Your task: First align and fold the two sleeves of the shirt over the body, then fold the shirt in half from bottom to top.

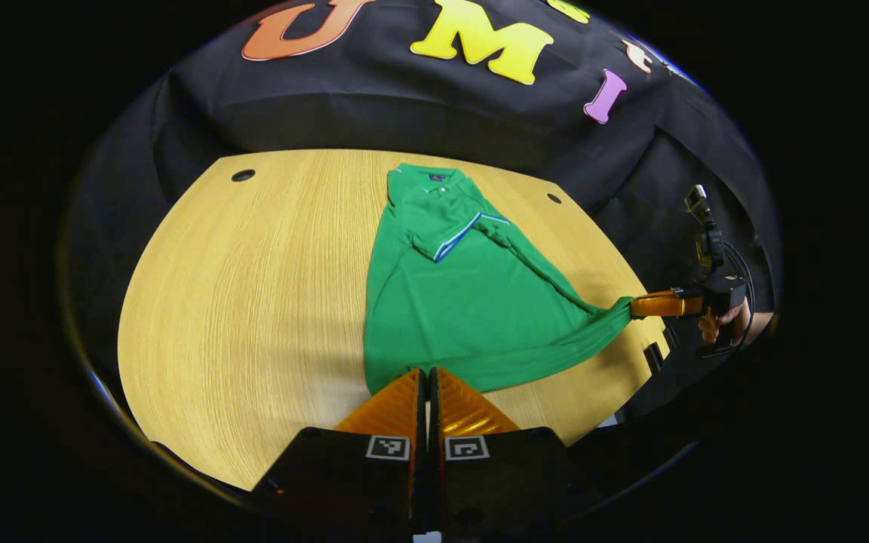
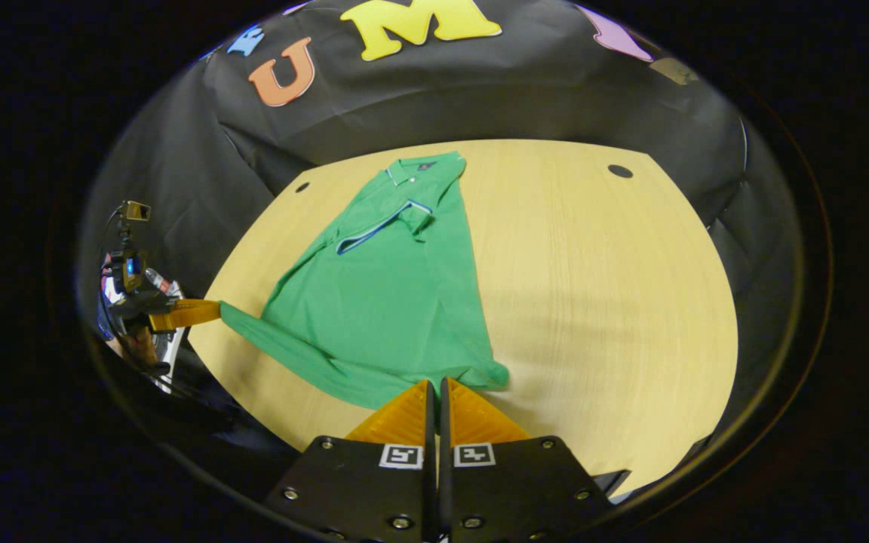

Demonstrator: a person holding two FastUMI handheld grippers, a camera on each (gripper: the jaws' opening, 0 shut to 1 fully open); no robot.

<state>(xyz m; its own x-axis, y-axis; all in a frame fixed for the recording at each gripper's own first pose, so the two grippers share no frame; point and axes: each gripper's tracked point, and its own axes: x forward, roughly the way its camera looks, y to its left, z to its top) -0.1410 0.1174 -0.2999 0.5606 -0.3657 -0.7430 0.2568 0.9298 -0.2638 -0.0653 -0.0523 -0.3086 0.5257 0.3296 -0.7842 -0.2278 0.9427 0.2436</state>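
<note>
**Both bottom corners held, collar far ahead**

Left gripper view: the left gripper [image 1: 428, 375] is pinched tight on the near bottom edge of the green polo shirt with blue-trimmed sleeves [image 1: 455, 290], which lies on the round wooden table [image 1: 253, 302]. Its long way runs straight ahead to the collar. The right gripper [image 1: 642, 305] grips the other corner, pulled out sideways.

Right gripper view: the right gripper [image 2: 437, 386] is clamped on the hem of the shirt [image 2: 382, 298]. The left gripper [image 2: 212, 311] holds the stretched corner. Nothing blocks the fold, I think.
</note>
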